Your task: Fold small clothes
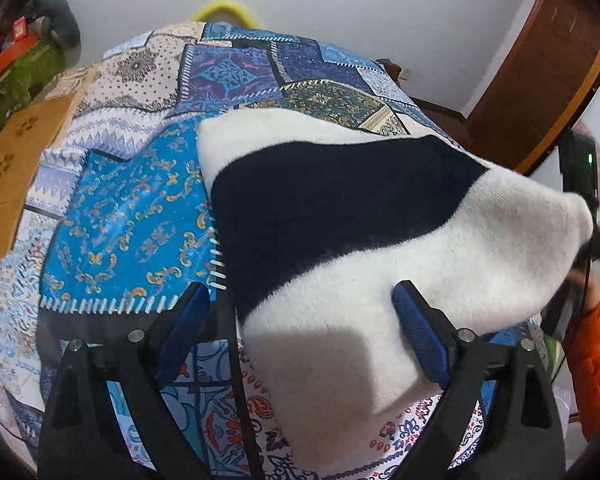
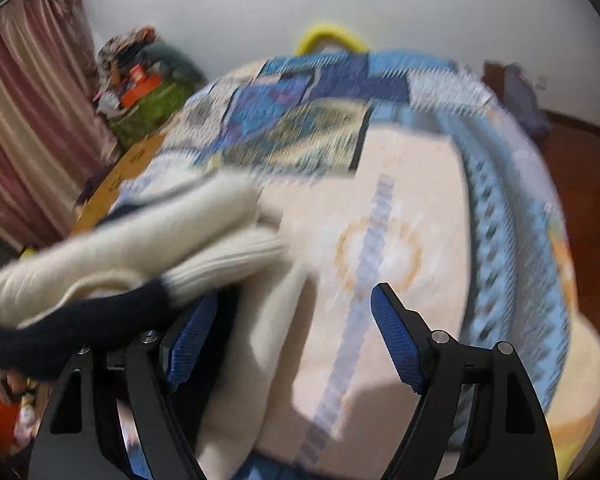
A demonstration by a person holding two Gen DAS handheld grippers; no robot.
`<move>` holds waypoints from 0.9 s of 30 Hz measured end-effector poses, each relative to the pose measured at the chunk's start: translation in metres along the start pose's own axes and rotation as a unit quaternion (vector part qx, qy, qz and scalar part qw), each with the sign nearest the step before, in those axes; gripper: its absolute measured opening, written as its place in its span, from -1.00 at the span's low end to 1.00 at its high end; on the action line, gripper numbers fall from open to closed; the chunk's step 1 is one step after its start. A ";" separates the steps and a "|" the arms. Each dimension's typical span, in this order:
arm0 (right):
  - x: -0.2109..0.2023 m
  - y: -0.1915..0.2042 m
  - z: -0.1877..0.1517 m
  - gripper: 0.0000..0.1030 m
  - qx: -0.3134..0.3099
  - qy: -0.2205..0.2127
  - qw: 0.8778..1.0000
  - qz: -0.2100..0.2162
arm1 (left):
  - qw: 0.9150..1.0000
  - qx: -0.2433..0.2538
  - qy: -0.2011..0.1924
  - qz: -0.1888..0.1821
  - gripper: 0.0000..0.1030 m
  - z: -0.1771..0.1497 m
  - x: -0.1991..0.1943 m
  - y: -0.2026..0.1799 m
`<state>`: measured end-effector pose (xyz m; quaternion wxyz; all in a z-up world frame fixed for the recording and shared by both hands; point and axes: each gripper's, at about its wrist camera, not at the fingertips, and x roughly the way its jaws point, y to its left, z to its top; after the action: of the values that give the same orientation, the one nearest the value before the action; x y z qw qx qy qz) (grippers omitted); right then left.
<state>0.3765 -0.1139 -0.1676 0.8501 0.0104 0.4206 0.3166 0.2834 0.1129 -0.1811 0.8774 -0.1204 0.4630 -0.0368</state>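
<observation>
A fluffy white sweater with a wide black band (image 1: 340, 208) lies on the patchwork tablecloth (image 1: 132, 216). My left gripper (image 1: 302, 286) hangs just above its near white part, jaws wide open, with the cloth between the blue pads but not pinched. The sweater's right corner rises toward my right gripper at the frame's edge (image 1: 580, 240). In the blurred right wrist view, the sweater (image 2: 148, 248) bunches at the left and drapes over the left finger (image 2: 188, 340). My right gripper (image 2: 296, 294) stands open, and nothing is pressed between its pads.
A wooden stool (image 1: 16, 168) stands left of the table. Behind it are green cloth and clutter (image 2: 148, 100), with a pink curtain (image 2: 28, 120) beside them. A yellow handle (image 1: 224, 10) shows past the far table edge. An orange sleeve (image 1: 592, 360) is at the right.
</observation>
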 end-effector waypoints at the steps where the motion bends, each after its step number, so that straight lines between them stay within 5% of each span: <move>1: -0.004 -0.002 0.005 0.48 0.005 -0.012 1.000 -0.006 | 1.000 -0.003 0.003 -0.005 0.82 -0.001 0.002 0.002; 7: -0.033 -0.016 0.022 0.48 0.059 -0.020 0.998 0.027 | 1.000 -0.005 0.005 -0.001 0.93 -0.007 0.001 -0.003; 15: -0.055 0.044 -0.002 0.48 0.002 0.016 0.997 0.082 | 0.999 0.023 -0.006 0.030 0.93 -0.020 -0.003 -0.024; 22: -0.031 0.077 -0.012 0.48 -0.012 0.046 0.994 0.097 | 0.999 0.042 0.005 0.030 0.93 -0.032 -0.018 -0.027; 27: -0.025 0.070 -0.026 -0.36 -0.002 0.051 0.993 0.102 | 0.997 0.052 -0.014 0.050 0.92 -0.031 -0.046 -0.022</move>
<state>0.3089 -0.0783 -0.1466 0.7910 0.0352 0.4594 0.4026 0.2329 0.0941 -0.1558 0.8894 -0.0516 0.4540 -0.0152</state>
